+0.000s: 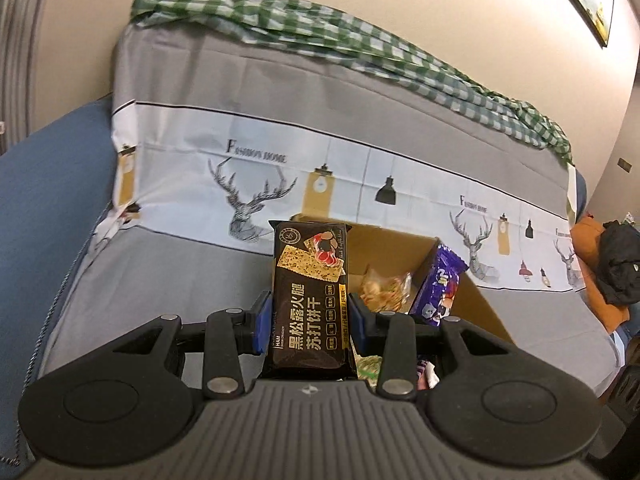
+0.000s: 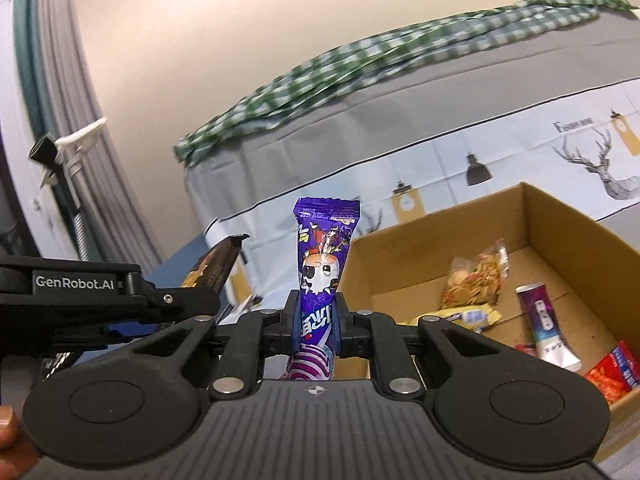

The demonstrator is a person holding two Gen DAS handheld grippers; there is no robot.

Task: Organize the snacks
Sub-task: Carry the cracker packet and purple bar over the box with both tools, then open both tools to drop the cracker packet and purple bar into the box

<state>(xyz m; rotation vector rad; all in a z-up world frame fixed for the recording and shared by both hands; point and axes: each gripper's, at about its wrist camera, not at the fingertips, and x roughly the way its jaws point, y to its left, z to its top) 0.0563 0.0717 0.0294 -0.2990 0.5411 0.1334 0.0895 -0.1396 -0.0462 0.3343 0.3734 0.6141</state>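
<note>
Left gripper (image 1: 310,316) jaws clamped on black cracker pack (image 1: 310,300), held upright above cardboard box (image 2: 560,216); right gripper (image 2: 316,316) jaws clenched on purple candy packet (image 2: 324,256), beside box; packs best lowered flat into bare box corner, released singly

I see the cracker pack (image 1: 311,300) upright between my left gripper (image 1: 311,322) pads, before the cardboard box (image 2: 440,236), which rests on the bed (image 1: 320,92). My right gripper (image 2: 316,318) pinches the candy packet (image 2: 322,264) upright, left of the box. In the box lie a nut bag (image 2: 474,276), a tube (image 2: 546,324) and further packets. A checked cloth (image 1: 320,28) lies behind, along the wall.
</note>
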